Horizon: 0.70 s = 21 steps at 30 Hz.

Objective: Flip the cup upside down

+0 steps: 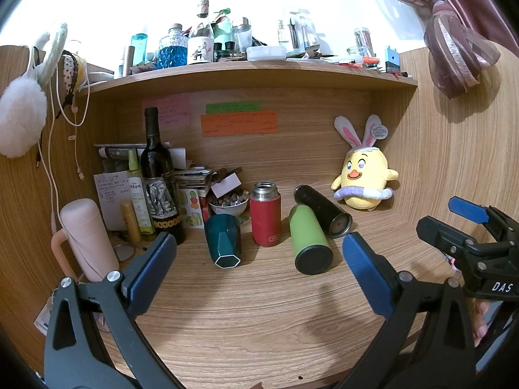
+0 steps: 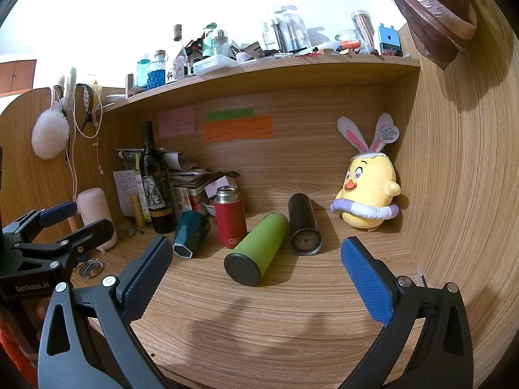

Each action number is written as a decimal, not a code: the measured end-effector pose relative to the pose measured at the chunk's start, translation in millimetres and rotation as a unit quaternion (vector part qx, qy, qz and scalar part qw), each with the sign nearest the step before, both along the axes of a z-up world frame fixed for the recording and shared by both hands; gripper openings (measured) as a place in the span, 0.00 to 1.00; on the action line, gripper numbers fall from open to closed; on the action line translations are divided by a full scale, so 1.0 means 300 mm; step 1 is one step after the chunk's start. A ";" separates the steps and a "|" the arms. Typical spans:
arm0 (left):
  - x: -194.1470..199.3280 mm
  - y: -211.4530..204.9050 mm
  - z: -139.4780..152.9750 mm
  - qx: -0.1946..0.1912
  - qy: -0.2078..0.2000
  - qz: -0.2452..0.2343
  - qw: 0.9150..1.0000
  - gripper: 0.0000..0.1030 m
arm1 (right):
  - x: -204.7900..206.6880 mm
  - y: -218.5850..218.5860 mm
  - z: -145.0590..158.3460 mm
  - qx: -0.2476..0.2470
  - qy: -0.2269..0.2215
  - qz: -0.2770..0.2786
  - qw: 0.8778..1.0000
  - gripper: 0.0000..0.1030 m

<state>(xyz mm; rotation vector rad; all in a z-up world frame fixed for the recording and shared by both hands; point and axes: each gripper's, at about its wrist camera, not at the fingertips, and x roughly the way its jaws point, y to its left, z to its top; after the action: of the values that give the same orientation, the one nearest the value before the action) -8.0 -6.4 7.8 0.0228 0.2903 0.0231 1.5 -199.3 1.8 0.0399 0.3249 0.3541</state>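
Observation:
A dark teal faceted cup [image 1: 223,240] lies tilted on the wooden desk with its hexagonal base toward me; it also shows in the right wrist view [image 2: 189,235]. A red flask [image 1: 265,217] stands upright with its steel mouth open. A green flask [image 1: 309,243] and a black flask [image 1: 322,210] lie on their sides. My left gripper [image 1: 259,265] is open and empty, held short of the cup and flasks. My right gripper [image 2: 256,272] is open and empty, in front of the green flask [image 2: 256,253]. Each gripper shows at the edge of the other's view.
A wine bottle [image 1: 159,178], a pink flask [image 1: 87,236], papers and a small bowl [image 1: 228,206] crowd the back left. A yellow plush chick [image 1: 365,178] sits at the back right corner. A cluttered shelf [image 1: 259,71] runs overhead. Wooden walls close both sides.

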 end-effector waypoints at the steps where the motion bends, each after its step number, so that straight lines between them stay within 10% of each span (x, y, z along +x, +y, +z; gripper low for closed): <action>1: 0.000 0.000 0.000 0.000 0.000 0.000 1.000 1.00 | -0.007 -0.002 0.023 0.000 -0.001 0.000 1.000 1.00; 21: 0.042 0.013 0.012 0.018 0.002 0.004 1.000 1.00 | 0.041 -0.003 0.004 -0.003 0.008 -0.007 1.000 1.00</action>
<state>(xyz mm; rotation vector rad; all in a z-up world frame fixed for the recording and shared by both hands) 4.7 -2.6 11.3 0.0569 0.2938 0.0369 13.9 -200.0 2.9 0.0395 0.3415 0.3384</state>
